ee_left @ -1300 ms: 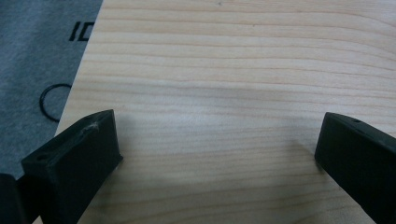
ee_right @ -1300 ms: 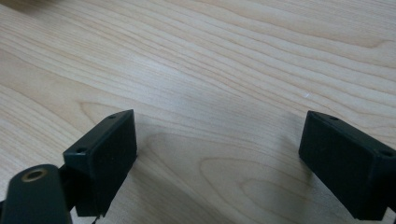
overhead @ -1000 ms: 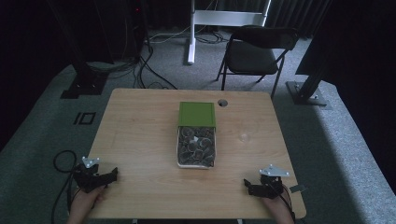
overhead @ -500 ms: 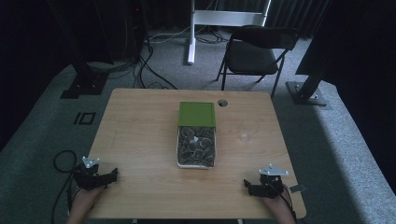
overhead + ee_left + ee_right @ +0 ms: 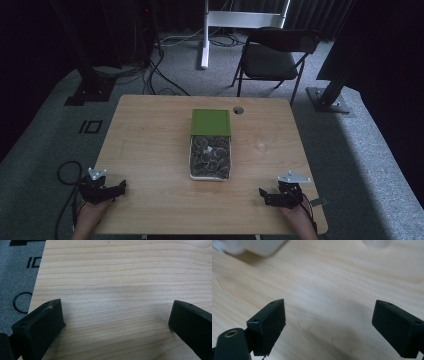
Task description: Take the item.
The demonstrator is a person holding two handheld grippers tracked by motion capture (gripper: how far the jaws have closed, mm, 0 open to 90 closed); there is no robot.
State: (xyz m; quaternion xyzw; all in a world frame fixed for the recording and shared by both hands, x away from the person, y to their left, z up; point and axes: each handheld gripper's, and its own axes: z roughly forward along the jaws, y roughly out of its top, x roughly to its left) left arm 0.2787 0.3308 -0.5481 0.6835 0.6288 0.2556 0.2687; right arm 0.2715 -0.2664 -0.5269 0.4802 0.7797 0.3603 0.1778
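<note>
A white box (image 5: 210, 174) full of small dark pieces sits mid-table, its green lid (image 5: 211, 122) lying flat against its far end. A small clear glass object (image 5: 261, 146) rests to the right of the box. My left gripper (image 5: 120, 187) rests at the table's near left edge, open, with only bare wood between its jaws (image 5: 117, 315). My right gripper (image 5: 263, 195) sits near the front right corner, also open over bare wood (image 5: 329, 315). The box's white corner (image 5: 257, 247) and the blurred glass object (image 5: 377, 242) show in the right gripper view.
The wooden table (image 5: 150, 145) has a round cable hole (image 5: 238, 110) at its far edge. A black folding chair (image 5: 272, 57) stands behind it, with a white stand (image 5: 205, 35) and cables on the grey carpet. A cable loop (image 5: 67, 172) lies left of the table.
</note>
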